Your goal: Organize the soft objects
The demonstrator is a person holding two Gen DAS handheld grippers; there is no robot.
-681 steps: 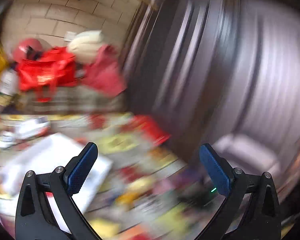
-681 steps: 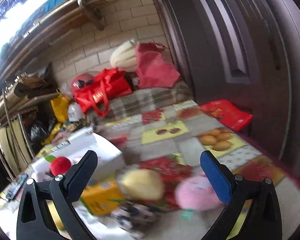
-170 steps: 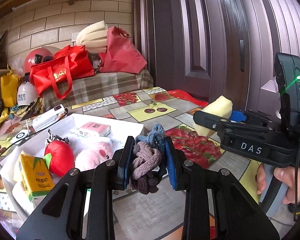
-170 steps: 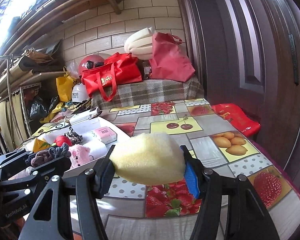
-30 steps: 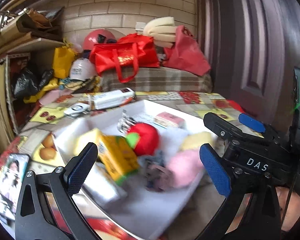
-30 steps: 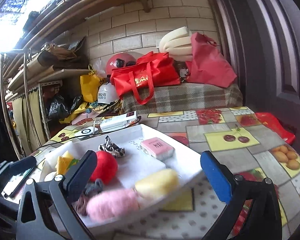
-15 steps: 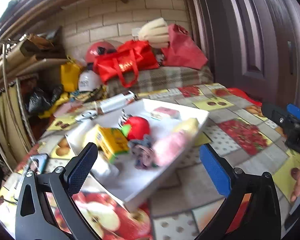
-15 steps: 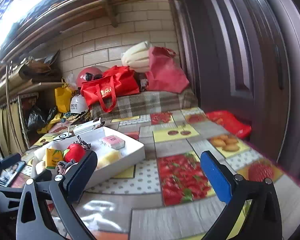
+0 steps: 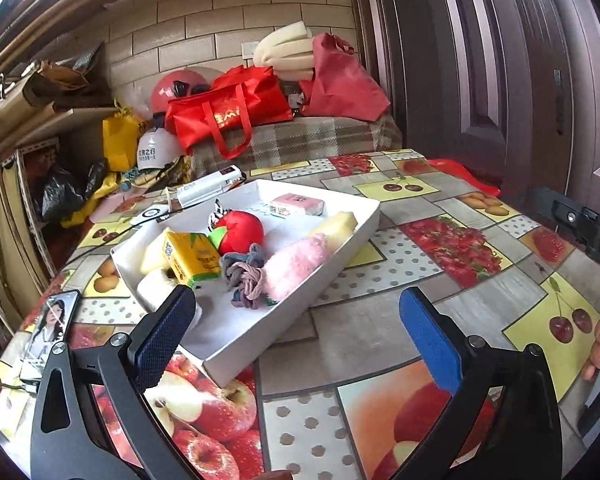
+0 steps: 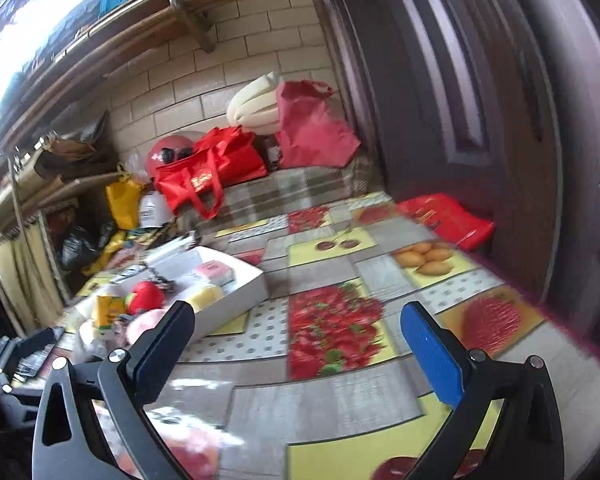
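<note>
A white tray point(image 9: 352, 252) sits on the fruit-print tablecloth and holds soft things: a pink fluffy toy point(image 9: 296, 266), a braided grey-purple hair tie point(image 9: 246, 276), a yellow sponge point(image 9: 334, 224), a red plush apple point(image 9: 240, 232), a yellow juice carton point(image 9: 192, 256) and a pink packet point(image 9: 296, 205). My left gripper point(image 9: 296, 332) hovers open just in front of the tray, holding nothing. In the right wrist view the tray point(image 10: 240, 296) lies further off to the left, and my right gripper point(image 10: 300, 344) stands open over bare cloth.
A phone point(image 9: 50, 328) lies at the table's left edge. Red bags point(image 9: 228, 112), helmets and a checked cushion crowd the back. A dark door point(image 9: 500, 60) borders the right side. A red packet point(image 10: 446, 216) rests by the door. The right gripper's body point(image 9: 580, 228) and a hand show at the right.
Both grippers have drawn back from the tray, still open. The right one has swung right over the tablecloth; the tray's contents have stayed put.
</note>
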